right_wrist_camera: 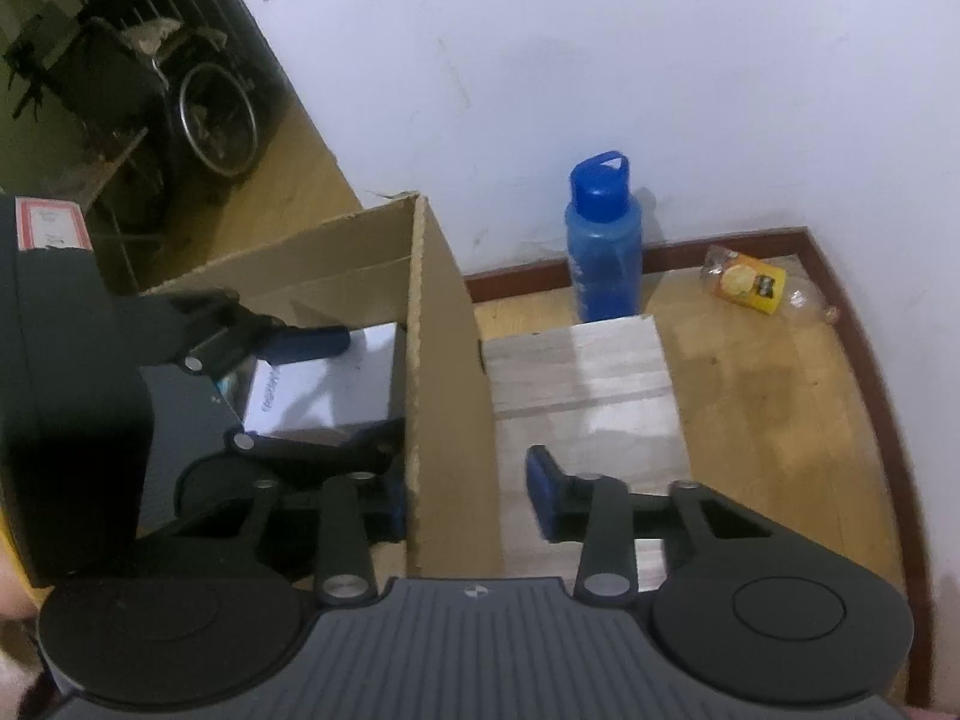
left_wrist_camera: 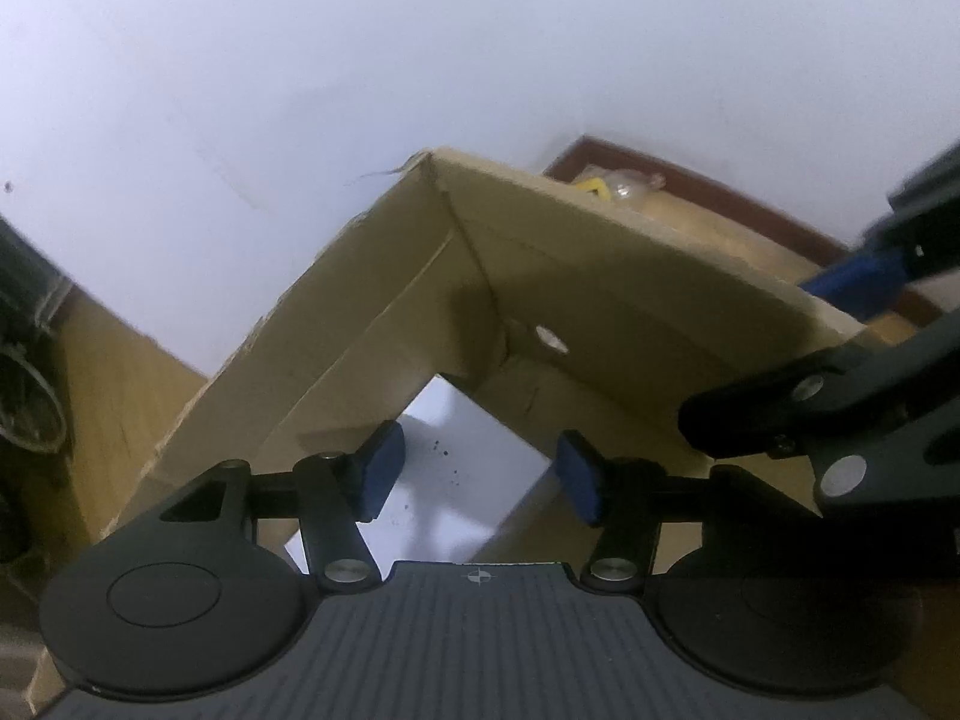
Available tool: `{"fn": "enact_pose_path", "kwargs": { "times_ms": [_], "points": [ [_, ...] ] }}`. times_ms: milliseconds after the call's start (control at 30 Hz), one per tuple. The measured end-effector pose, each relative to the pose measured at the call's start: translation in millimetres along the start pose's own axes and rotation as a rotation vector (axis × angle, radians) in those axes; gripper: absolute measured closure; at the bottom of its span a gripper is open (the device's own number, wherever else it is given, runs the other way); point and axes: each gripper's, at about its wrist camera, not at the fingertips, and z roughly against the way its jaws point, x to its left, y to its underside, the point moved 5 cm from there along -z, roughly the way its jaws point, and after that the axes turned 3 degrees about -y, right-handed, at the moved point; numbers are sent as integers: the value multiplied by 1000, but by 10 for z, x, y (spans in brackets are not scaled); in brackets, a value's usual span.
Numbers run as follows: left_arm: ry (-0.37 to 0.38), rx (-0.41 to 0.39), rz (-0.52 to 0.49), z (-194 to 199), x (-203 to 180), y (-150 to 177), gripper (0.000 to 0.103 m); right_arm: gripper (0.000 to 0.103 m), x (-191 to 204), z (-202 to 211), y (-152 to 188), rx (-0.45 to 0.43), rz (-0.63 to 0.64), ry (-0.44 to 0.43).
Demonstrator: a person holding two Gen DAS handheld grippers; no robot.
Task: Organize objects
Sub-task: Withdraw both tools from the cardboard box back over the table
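Observation:
An open cardboard box [left_wrist_camera: 600, 276] stands on the wood floor in a corner of the room. A white box [left_wrist_camera: 456, 456] lies on its bottom. My left gripper [left_wrist_camera: 480, 474] hangs open just above that white box, its blue pads apart and touching nothing. In the right wrist view the left gripper [right_wrist_camera: 366, 387] reaches in from the left over the white box [right_wrist_camera: 324, 384]. My right gripper [right_wrist_camera: 468, 492] straddles the cardboard box's side wall [right_wrist_camera: 444, 360], one finger inside and one outside. A gap shows beside the outer pad [right_wrist_camera: 543, 492]. The left wrist view has the right gripper [left_wrist_camera: 798, 348] at the right.
Outside the box a pale grey-white block [right_wrist_camera: 588, 384] lies against its wall. A blue water bottle [right_wrist_camera: 603, 246] stands by the skirting board, a yellow snack packet [right_wrist_camera: 747, 285] lies near the corner. A wheelchair [right_wrist_camera: 204, 114] and clutter fill the far left.

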Motion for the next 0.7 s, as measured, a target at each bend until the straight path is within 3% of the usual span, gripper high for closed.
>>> {"fn": "enact_pose_path", "kwargs": {
  "times_ms": [67,267,400,567,633,700],
  "points": [
    [-13,27,0,-6,12,-12,47,75,52,5,-2,-3,24,10],
    [-23,74,121,10,135,51,48,76,87,-42,48,8,52,30],
    [-61,70,115,72,56,69,48,76,104,-133,189,51,72,43],
    [-23,-61,192,707,53,269,44,75,68,-140,210,49,26,9],
    [75,-87,213,932,152,415,43,75,67,-72,196,31,8,-8],
    [82,-98,222,1178,217,574,40,75,80,57,151,-8,10,-16]
  ]
}}
